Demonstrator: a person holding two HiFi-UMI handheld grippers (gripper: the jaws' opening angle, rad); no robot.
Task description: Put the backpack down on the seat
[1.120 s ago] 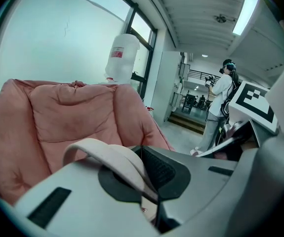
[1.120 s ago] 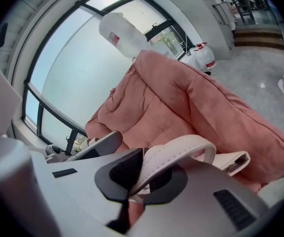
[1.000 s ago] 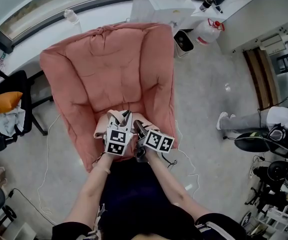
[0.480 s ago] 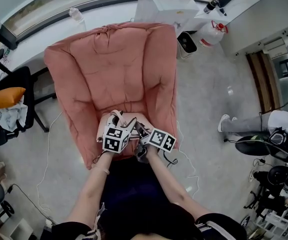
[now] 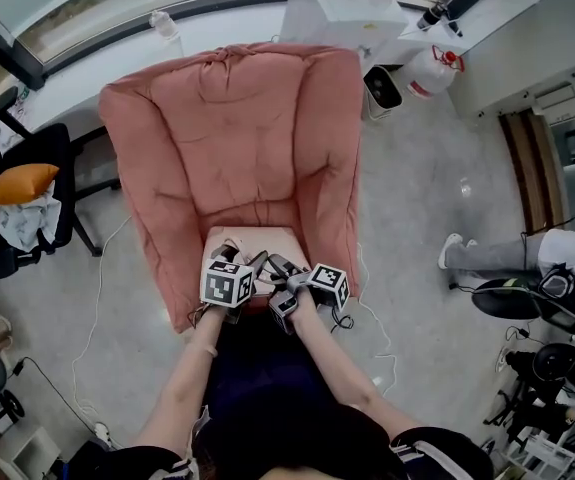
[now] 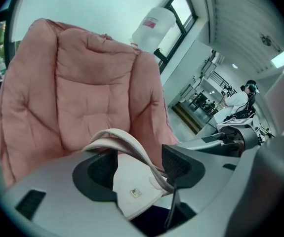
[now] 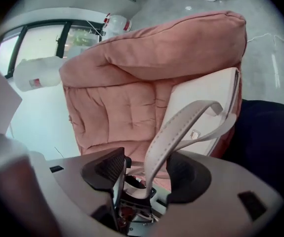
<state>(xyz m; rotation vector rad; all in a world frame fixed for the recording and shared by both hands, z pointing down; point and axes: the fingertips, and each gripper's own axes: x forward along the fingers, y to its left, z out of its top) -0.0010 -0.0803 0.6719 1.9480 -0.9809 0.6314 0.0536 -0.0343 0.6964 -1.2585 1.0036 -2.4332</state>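
Two grippers, both released: my left gripper [image 6: 138,163] and my right gripper [image 7: 144,168] are hovering at the front of the seat, and their jaws, which have just been opening, are standing wide apart. A pale strap [image 6: 127,138] is running loose between the left jaws. A second strap [image 7: 181,125] is arching up between the right jaws. No pad is clamping either one.

The cream backpack [image 5: 252,240] is lying flat on the front edge of the seat of the pink armchair [image 5: 237,138]. From the head view my grippers and their marker cubes are covering its near edge, so I am seeing only its far half. In the right gripper view the second strap's lower end is disappearing down between the jaws.

A white jug [image 5: 429,68] with a red cap is standing on the floor past the armchair's right rear corner, and I cannot tell what it is holding. A clear bottle [image 5: 164,25] is standing on the ledge behind the armchair, its contents too small to make out. A black office chair [image 5: 65,173] at the left is carrying an orange cushion [image 5: 22,183] and a crumpled pale cloth [image 5: 25,223]. At the right edge a seated person's legs [image 5: 487,253] are showing, the rest being cut off.
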